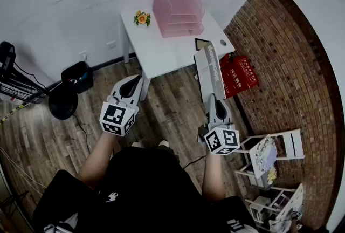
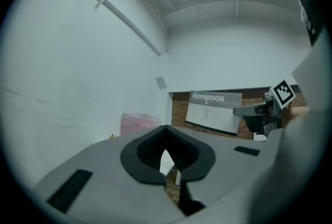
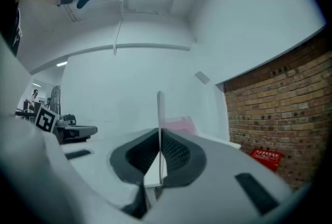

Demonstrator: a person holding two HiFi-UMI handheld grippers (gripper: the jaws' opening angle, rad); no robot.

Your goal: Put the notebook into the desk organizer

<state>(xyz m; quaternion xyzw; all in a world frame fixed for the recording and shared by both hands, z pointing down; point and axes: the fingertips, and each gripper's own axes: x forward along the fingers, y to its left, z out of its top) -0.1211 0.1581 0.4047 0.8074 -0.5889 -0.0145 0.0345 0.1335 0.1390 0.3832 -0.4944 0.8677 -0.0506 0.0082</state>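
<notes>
A grey notebook (image 1: 209, 67) stands upright on its edge in the air, above the floor beside the white table (image 1: 161, 51). My right gripper (image 1: 214, 99) is shut on its lower edge. In the right gripper view the notebook (image 3: 160, 114) shows edge-on between the pads. The left gripper view shows its printed cover (image 2: 215, 111). The pink desk organizer (image 1: 178, 8) stands at the back of the table, well ahead of both grippers. My left gripper (image 1: 133, 82) hovers over the floor near the table's front left corner. Its jaws (image 2: 166, 132) are shut with nothing between them.
A small pot of flowers (image 1: 142, 18) sits left of the organizer, and a small dark item (image 1: 201, 43) lies near the table's right edge. A red box (image 1: 241, 73) leans by the brick wall (image 1: 280, 48). A black stand (image 1: 63, 102) is at the left, white racks (image 1: 269, 156) at the right.
</notes>
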